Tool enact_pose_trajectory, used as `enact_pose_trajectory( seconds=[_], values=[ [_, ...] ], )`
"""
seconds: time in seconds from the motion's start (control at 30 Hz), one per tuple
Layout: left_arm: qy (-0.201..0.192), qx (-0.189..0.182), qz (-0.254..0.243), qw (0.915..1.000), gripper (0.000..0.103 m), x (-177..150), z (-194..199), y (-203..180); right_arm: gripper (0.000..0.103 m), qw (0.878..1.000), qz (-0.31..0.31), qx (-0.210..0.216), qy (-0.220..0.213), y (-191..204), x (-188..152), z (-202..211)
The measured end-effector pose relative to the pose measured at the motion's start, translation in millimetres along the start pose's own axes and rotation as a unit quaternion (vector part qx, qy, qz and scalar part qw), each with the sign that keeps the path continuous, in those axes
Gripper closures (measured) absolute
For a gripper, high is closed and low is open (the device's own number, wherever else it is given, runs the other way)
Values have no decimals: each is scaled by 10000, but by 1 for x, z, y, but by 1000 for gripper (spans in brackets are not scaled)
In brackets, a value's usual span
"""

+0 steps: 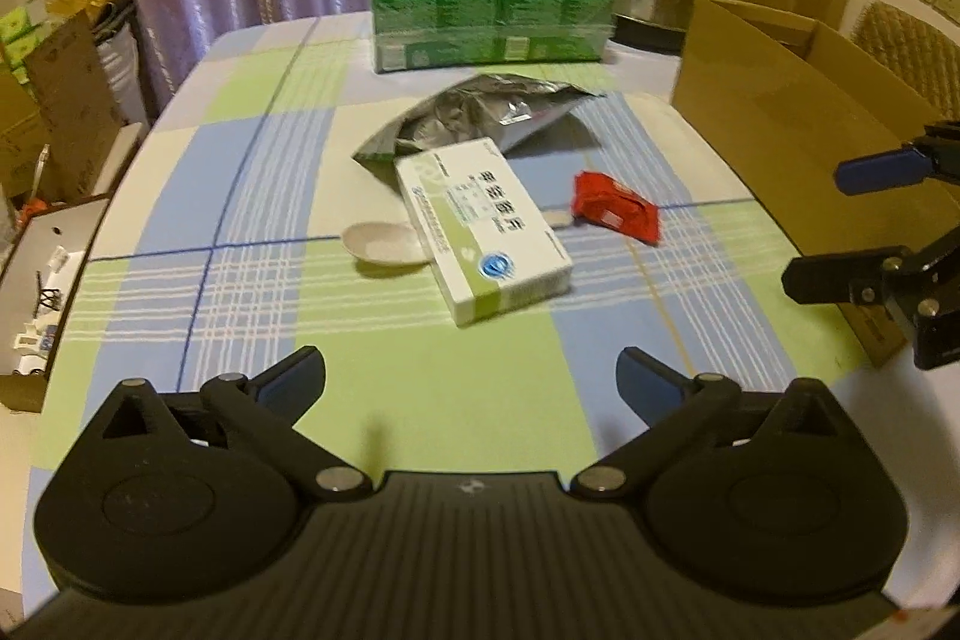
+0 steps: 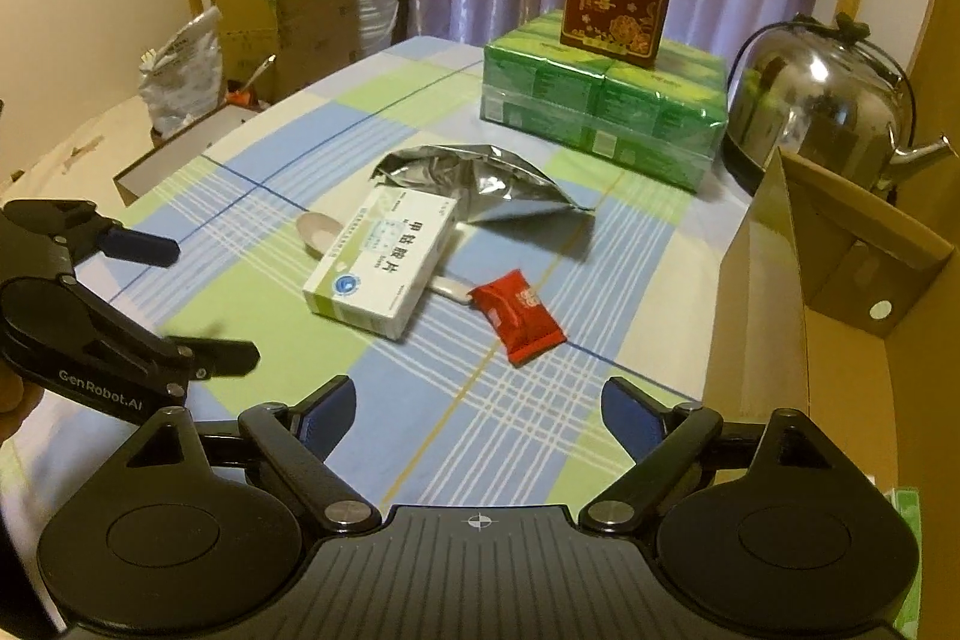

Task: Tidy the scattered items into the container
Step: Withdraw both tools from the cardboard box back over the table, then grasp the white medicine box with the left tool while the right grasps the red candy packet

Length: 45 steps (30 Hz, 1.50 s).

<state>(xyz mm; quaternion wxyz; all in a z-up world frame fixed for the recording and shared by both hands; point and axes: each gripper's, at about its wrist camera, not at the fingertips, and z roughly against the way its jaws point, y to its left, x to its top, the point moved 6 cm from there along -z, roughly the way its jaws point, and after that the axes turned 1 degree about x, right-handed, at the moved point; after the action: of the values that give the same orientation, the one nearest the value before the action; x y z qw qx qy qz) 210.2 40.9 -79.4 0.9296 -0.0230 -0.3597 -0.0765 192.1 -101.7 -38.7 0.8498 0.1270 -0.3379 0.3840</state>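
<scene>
1. My left gripper [image 1: 471, 376] has its fingers spread wide with nothing between them, hovering over the checked tablecloth [image 1: 240, 196].
2. My right gripper [image 2: 477, 412] is spread the same way and empty, over the table edge nearest me.
3. Ahead of both lie the scattered items: a white medicine box [image 1: 483, 235] resting across a pale spoon [image 1: 384, 244], a red snack packet [image 1: 615, 207] just beside the spoon's handle end, and a crumpled silver foil bag [image 1: 474, 115] behind the box.
4. The open cardboard box [image 2: 798, 292] stands at the right of the table, near the red packet.
5. Nothing is picked up yet, I judge; this is the reach step.
6. Next, my right could take the red packet, closest to the container, pinching across its short width.
</scene>
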Motion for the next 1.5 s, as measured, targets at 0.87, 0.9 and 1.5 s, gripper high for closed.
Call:
enact_pose_trajectory(
  seconds=[0.87,0.9,1.5],
  values=[
    [-110,128,205,9996,9,36,-85,-18,17,9980,353,-97,513,-20,1,-64],
    [-96,140,181,9997,11,36,-88,-19,17,9978,370,-94,532,-20,0,-66],
    [230,-362,-339,9985,32,31,-60,7,17,9990,95,-3,444,-28,16,-93]
  ],
)
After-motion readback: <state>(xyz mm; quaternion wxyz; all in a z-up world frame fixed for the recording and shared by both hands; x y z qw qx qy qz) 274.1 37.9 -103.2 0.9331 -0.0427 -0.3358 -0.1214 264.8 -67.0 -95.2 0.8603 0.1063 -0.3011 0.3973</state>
